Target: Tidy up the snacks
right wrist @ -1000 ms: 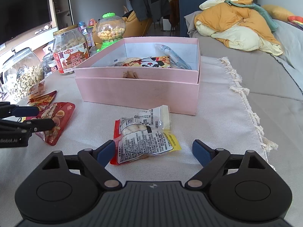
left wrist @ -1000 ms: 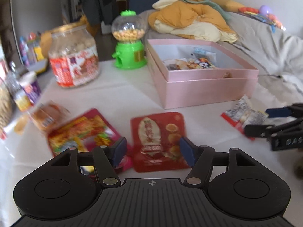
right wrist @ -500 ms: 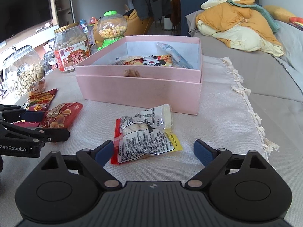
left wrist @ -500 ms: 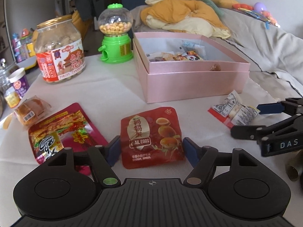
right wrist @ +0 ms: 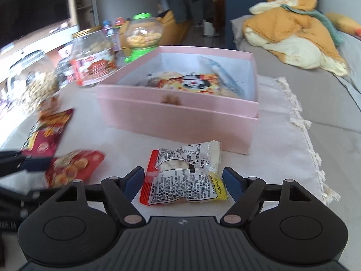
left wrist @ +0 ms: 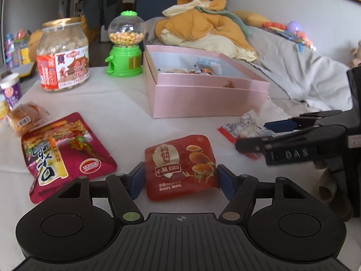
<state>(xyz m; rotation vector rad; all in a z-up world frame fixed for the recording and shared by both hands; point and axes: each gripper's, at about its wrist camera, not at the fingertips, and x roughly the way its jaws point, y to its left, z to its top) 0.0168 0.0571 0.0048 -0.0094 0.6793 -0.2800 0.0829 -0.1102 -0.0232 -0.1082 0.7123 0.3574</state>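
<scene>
A red quail-egg packet (left wrist: 181,167) lies flat on the white cloth between the open jaws of my left gripper (left wrist: 179,178); it also shows in the right wrist view (right wrist: 72,168). A white, red and yellow snack packet (right wrist: 183,176) lies between the open jaws of my right gripper (right wrist: 183,180); it also shows in the left wrist view (left wrist: 242,129). Neither packet is gripped. An open pink box (right wrist: 180,117) with several snacks inside stands behind both packets, and it shows in the left wrist view (left wrist: 203,99).
A dark red snack bag (left wrist: 61,151) lies left of the quail-egg packet, with a wrapped bun (left wrist: 26,118) beyond it. A big peanut jar (left wrist: 63,56) and a green candy dispenser (left wrist: 125,45) stand at the back. A couch with bedding (left wrist: 203,31) lies behind.
Both grippers have moved forward and lower, so each packet now sits between its gripper's jaws. The jaws have stayed open.
</scene>
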